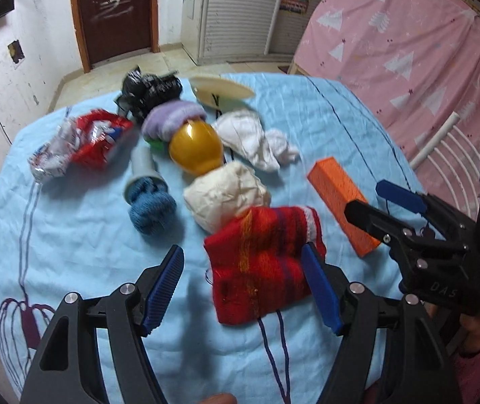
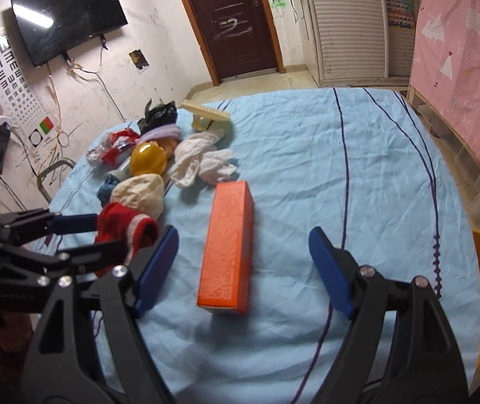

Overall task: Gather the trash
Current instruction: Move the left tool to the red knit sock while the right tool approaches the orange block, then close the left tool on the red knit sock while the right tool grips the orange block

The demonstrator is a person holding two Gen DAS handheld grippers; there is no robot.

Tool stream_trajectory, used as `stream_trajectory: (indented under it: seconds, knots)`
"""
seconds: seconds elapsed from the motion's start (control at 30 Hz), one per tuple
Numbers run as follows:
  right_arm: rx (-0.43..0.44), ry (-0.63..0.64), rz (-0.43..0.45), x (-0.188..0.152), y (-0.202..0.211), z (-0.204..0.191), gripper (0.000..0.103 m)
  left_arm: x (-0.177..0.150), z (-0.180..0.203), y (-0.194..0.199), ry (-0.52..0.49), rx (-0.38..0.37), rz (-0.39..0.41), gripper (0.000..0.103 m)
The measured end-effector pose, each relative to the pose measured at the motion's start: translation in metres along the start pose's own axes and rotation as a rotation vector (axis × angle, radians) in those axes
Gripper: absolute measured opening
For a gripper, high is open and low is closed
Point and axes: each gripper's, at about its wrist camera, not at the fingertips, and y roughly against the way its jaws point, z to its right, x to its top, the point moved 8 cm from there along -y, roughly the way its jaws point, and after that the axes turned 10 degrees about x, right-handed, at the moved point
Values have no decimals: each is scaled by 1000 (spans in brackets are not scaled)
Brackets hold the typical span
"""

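Left gripper (image 1: 245,289): being held wide apart over the blue cloth, nothing being gripped. The right-hand blue pad (image 1: 320,291) is overlapping the edge of the red knitted piece (image 1: 260,262), but it can't really be told whether it's actually being touched.

Right gripper (image 2: 243,269): also being held spread out, nothing clamped. The orange box (image 2: 228,249) is lying between the two fingers, not being pressed by either pad.

Orange box, position: being seen flat on the tablecloth (image 2: 307,168), off to the right of the main pile, long side running away from the camera.

Pile of stuff: being shown bunched toward the far left of the table, pretty messy tbh. A red crumpled snack wrapper (image 1: 85,144), black plastic bag (image 1: 149,89), gold ball (image 1: 195,148), white crumpled tissue (image 1: 256,141), cream wad (image 1: 226,195) and blue knitted bit (image 1: 150,208) are all sitting close together.

Cream wad: being touched by the red knitted piece just in front of it.

Person: a hand and pink sleeve (image 1: 479,363) being glimpsed behind the right gripper.
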Motion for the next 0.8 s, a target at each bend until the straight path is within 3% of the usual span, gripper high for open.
stream_trajectory:
  seconds: [0.17, 0.2, 0.3, 0.43, 0.47, 0.5, 0.8]
  knots:
    - [-11, 13, -22, -3, -6, 0, 76, -5, 13, -9, -32, -19, -12, 62]
    - [-11, 19, -26, -3, -8, -1, 74, -5, 16, -9, -39, -20, -9, 51]
    - [-22, 33, -44, -5, -11, -1, 57, -6, 23, -4, -66, -20, 11, 28]
    - [-33, 66, -60, -7, -15, -5, 37, -6, 23, 0, -76, -10, 25, 18]
    - [-40, 74, -62, -7, -16, -6, 27, -6, 24, 1, -76, -10, 28, 16]
    - [-45, 78, -62, -7, -16, -6, 22, -6, 23, 2, -77, -9, 31, 14]
    - [-38, 69, -16, -1, -6, -5, 22, -4, 21, 17, -80, 6, 85, 7]
